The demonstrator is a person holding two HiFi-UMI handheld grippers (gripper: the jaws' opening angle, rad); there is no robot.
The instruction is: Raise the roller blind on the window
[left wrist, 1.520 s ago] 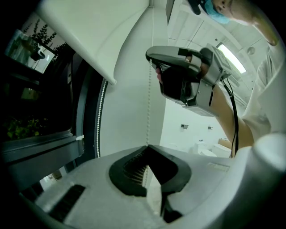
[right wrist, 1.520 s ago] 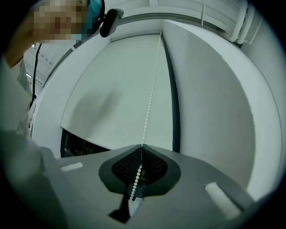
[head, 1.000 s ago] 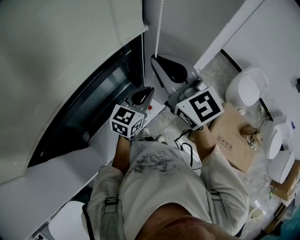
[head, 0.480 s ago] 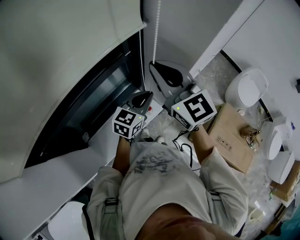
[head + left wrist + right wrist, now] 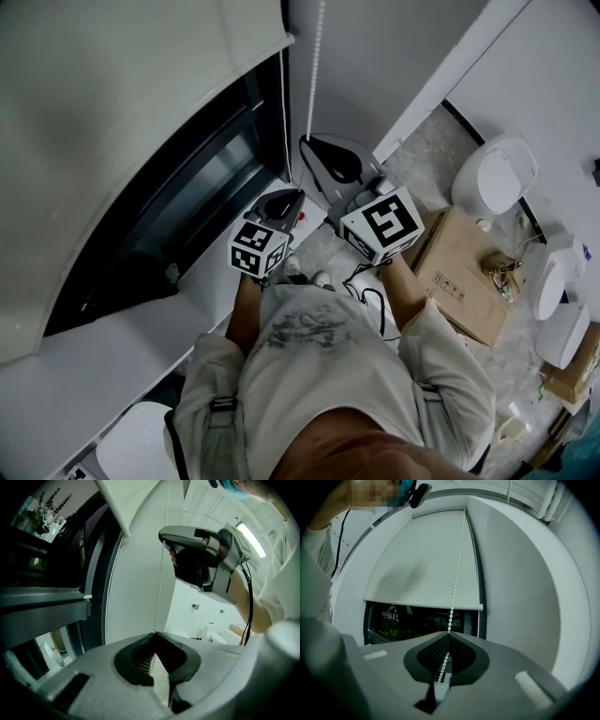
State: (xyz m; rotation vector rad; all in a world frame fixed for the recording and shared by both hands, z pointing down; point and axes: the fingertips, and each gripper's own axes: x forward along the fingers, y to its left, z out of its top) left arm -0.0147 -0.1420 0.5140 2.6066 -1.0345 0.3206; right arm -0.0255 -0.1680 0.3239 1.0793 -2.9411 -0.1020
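The roller blind (image 5: 112, 112) is matt cloth, its bead cord (image 5: 314, 66) plastic.

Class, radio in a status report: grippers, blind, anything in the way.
Left gripper, right gripper both shut on bead chain. Roller blind partly raised. No obstruction seen.

Soft, even light covers the cream fabric roller blind (image 5: 422, 559); a long ceiling lamp (image 5: 251, 538) glares. Fisheye edges curve and darken; foreground blurs.

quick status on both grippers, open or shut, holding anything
left gripper: shut on the bead chain.
right gripper: shut on the bead chain too.
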